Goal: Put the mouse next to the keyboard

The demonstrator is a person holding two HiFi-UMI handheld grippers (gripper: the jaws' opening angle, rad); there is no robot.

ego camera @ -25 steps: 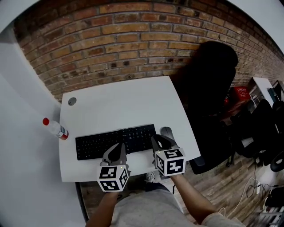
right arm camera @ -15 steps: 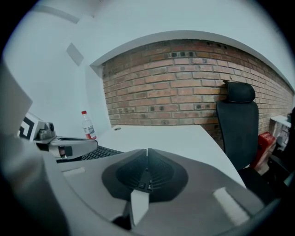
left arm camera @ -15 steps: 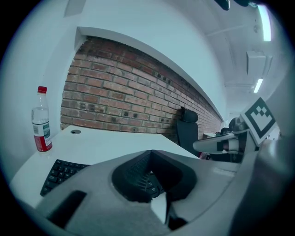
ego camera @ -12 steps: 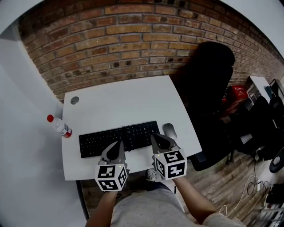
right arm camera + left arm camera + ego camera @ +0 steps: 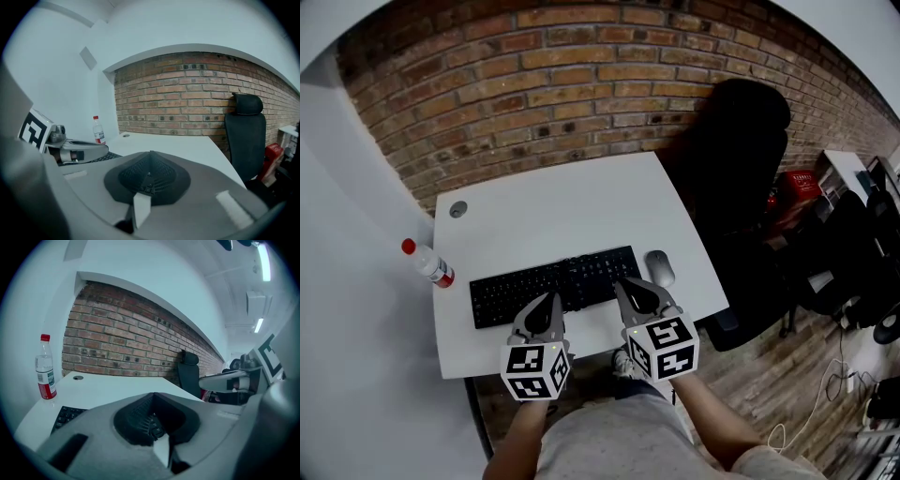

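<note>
Grey mouse point(image 5: 659, 268) on the white counter point(image 5: 572, 211), just ahead and right of the right tool point(image 5: 624, 285), beside the right end of the keyboard point(image 5: 555, 286), long axis toward the brick wall point(image 5: 581, 84), forearms reaching forward, left tool point(image 5: 551, 302) and right tool tilted slightly down, jaws pressed together, empty.

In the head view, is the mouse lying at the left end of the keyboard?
No, the mouse lies on the table just beyond the right end of the keyboard.
</note>
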